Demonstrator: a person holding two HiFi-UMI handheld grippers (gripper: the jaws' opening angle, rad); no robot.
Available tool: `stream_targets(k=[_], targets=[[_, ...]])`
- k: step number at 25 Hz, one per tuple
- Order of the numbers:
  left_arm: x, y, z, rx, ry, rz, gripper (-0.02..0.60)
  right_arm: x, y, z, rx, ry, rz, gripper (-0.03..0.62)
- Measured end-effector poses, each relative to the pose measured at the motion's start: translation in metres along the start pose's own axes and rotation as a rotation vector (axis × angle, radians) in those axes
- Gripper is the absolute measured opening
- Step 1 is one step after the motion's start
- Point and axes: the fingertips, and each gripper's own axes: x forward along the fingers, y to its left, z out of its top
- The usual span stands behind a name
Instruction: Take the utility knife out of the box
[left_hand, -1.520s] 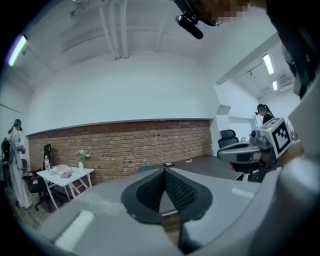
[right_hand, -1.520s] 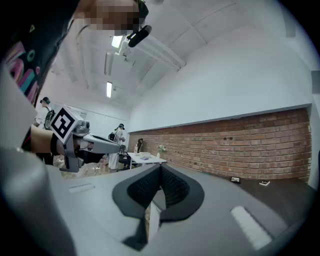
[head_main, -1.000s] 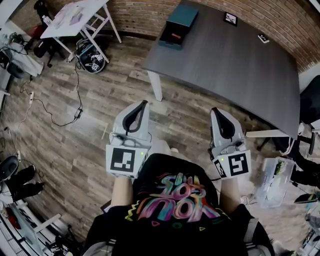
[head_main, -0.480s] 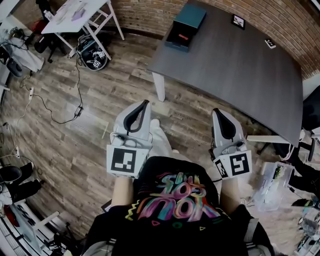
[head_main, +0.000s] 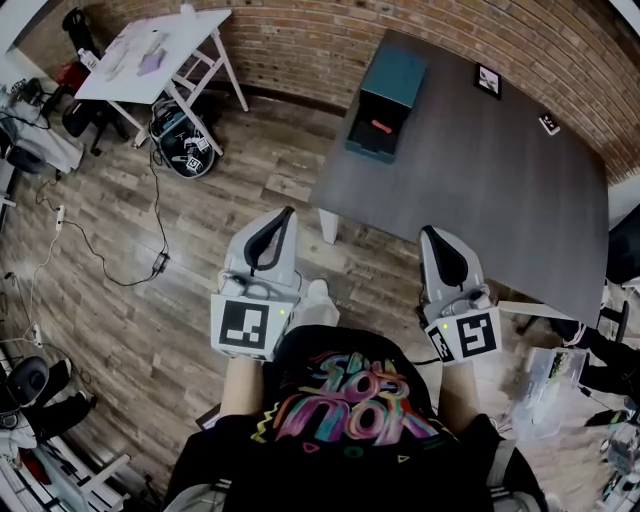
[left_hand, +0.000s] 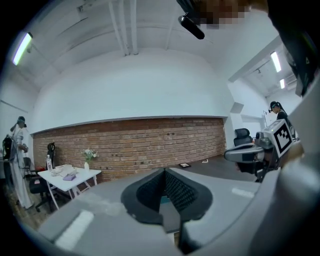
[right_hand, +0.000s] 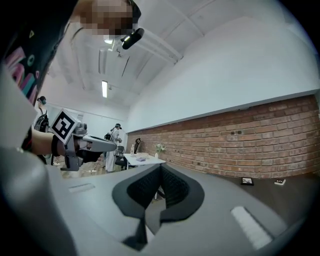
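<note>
Two grippers are in your hands, each with its jaws pressed together and nothing between them: the left gripper (head_main: 286, 212) and the right gripper (head_main: 430, 226), side by side and pointing the same way. The box (head_main: 392, 78) stands on the table (head_main: 500, 170) well ahead of both tips, between their lines and somewhat nearer the right one. Its open tray faces you. The knife (head_main: 381, 126), a small red shape, lies in that tray, far beyond either tip.
</note>
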Motion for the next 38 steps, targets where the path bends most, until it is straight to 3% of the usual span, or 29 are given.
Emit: stream_targets(k=[9, 19, 27, 38], targets=[[0.066, 0.057, -0.005, -0.027, 0.028, -0.091, 0.000, 0.077, -0.012, -0.009, 0.000, 0.076, -0.072, 0.000], [0.108, 0.058, -0.022, -0.042, 0.077, -0.203, 0.000, 0.095, -0.027, -0.027, 0.023, 0.132, -0.167, 0.000], [0.173, 0.045, -0.015, -0.028, 0.074, -0.248, 0.000, 0.109, -0.081, -0.038, 0.051, 0.132, -0.213, 0.000], [0.309, 0.044, 0.019, 0.022, 0.062, -0.271, 0.002, 0.196, -0.182, -0.031, 0.046, 0.093, -0.169, 0.000]])
